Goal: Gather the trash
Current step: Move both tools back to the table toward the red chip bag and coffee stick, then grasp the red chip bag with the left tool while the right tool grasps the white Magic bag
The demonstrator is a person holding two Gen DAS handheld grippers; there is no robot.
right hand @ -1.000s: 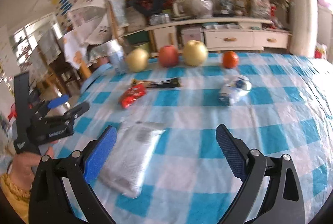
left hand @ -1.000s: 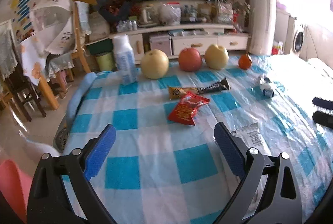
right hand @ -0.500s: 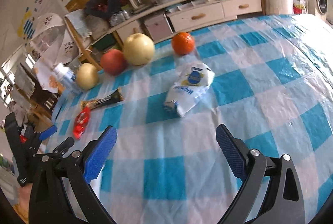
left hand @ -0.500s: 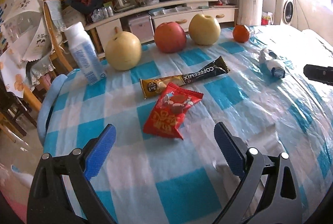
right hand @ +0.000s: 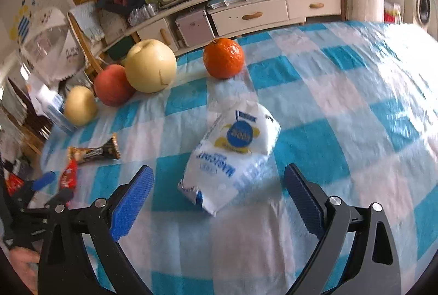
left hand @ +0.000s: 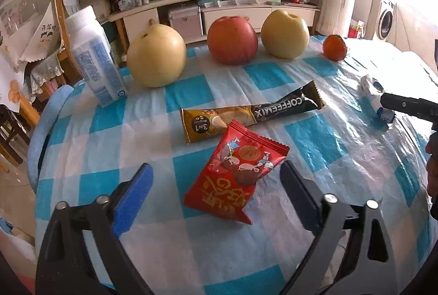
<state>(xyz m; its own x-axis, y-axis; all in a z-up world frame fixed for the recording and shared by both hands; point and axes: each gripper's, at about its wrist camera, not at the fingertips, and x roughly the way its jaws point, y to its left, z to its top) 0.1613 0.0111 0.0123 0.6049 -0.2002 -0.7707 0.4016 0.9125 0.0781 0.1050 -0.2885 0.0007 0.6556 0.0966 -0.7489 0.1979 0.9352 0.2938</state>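
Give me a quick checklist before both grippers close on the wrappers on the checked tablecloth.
1. Left gripper open, jaws just been closing: ok.
2. Red snack wrapper between its fingers, untouched: ok.
3. Right gripper open, jaws just been closing: ok.
4. White and blue wrapper centred between its fingers: ok.
5. Coffee mix sachet clear of the left grasp: not ok, its end lies under the red wrapper.
6. Bin for the trash in view: not ok.

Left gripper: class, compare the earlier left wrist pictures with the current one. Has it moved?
Yes. The left gripper has closed in on the red snack packet, which now lies between its open, narrowing jaws; the fruit row behind looms larger.
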